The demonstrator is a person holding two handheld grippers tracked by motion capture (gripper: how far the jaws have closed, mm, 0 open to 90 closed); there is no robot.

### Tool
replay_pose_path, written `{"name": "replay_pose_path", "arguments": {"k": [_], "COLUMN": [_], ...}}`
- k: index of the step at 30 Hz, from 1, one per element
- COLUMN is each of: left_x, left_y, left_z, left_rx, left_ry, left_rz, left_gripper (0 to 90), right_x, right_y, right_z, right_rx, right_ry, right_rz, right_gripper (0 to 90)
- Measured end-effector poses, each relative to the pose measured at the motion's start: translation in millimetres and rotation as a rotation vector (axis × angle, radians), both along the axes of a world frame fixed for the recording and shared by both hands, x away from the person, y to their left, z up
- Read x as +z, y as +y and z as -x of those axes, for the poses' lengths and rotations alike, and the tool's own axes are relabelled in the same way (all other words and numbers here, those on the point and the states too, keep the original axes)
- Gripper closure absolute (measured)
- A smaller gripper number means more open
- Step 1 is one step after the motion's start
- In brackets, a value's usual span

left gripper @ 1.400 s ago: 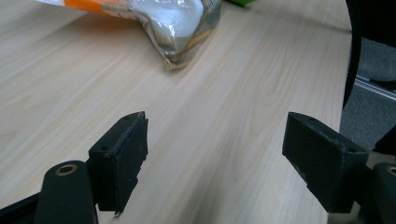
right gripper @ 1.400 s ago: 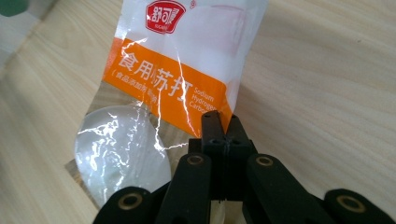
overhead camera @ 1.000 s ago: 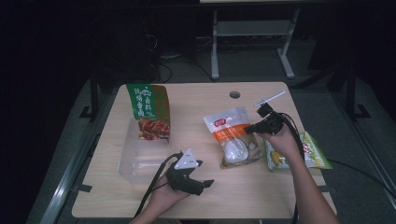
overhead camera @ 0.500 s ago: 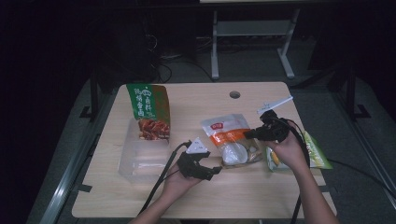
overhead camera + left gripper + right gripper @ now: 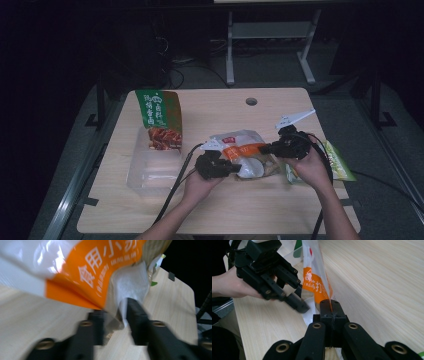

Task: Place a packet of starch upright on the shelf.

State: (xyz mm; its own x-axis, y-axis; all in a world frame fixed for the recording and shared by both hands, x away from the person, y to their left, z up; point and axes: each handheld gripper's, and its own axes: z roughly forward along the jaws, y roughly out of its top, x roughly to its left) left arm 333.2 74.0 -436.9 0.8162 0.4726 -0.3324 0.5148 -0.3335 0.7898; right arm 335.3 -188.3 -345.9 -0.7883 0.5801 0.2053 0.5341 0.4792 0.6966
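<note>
1. high view: a pale wooden table with rounded corners carries a glossy white and orange snack bag, crinkled and soft, lying near the middle. to its left a green and red pouch leans over a clear plastic box; at the right a green packet lies flat under the right forearm.
2. high view, pose: both forearms come in from the near edge. the left gripper, black and blocky with a trailing cable, points right at the bag's near left end. the right gripper, with a grey three-cornered plate on top, points left at the bag's right end. the bag lies between the two.
3. left gripper view: the two matte black jaws rise from below with a fold of the bag's translucent white film between them, the orange printed band hanging above. the jaws have just been closing, and the film sits bunched against the right jaw; the picture is blurred, so i cannot tell whether both pads press on it.
4. right gripper view: the right gripper's jaws are pressed together on the thin edge of the bag, which stands up on edge from them, white with an orange band. the left gripper reaches in from the left, held by a hand, its tips at the bag's lower white part.
</note>
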Motion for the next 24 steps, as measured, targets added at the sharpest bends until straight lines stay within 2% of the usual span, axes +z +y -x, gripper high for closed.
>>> {"name": "replay_pose_path", "arguments": {"k": [2, 5, 7, 12, 18, 22, 24], "left_x": [2.4, 4.6, 6.2, 12.3, 13.6, 12.1, 11.9], "left_y": [-0.8, -2.4, -1.6, 1.8, 7.3, 11.3, 12.4], "left_z": [0.9, 2.2, 3.7, 8.4, 14.1, 16.5, 17.1], "left_rx": [0.013, 0.030, 0.041, 0.054, 0.062, 0.071, 0.072], "left_ry": [-0.011, -0.039, -0.050, -0.105, -0.150, -0.150, -0.147], "left_rz": [0.009, -0.019, -0.037, -0.079, -0.143, -0.160, -0.152], "left_gripper": [83.4, 88.7, 89.0, 89.5, 89.6, 89.6, 89.5], "right_x": [-0.6, -1.8, -1.7, -3.9, -12.3, -21.1, -22.8], "right_y": [0.0, 2.3, 3.8, 4.9, 10.6, 14.3, 15.2], "right_z": [-0.1, 0.3, 0.3, 0.6, 2.6, 4.0, 5.0], "right_rx": [0.012, 0.021, 0.023, 0.020, 0.035, 0.038, 0.033], "right_ry": [-0.009, -0.011, -0.013, -0.021, -0.015, -0.002, 0.007], "right_rz": [-0.004, -0.014, -0.012, -0.011, 0.004, 0.019, 0.008], "right_gripper": [90.0, 90.0, 90.0, 90.0, 90.0, 89.4, 88.6]}}
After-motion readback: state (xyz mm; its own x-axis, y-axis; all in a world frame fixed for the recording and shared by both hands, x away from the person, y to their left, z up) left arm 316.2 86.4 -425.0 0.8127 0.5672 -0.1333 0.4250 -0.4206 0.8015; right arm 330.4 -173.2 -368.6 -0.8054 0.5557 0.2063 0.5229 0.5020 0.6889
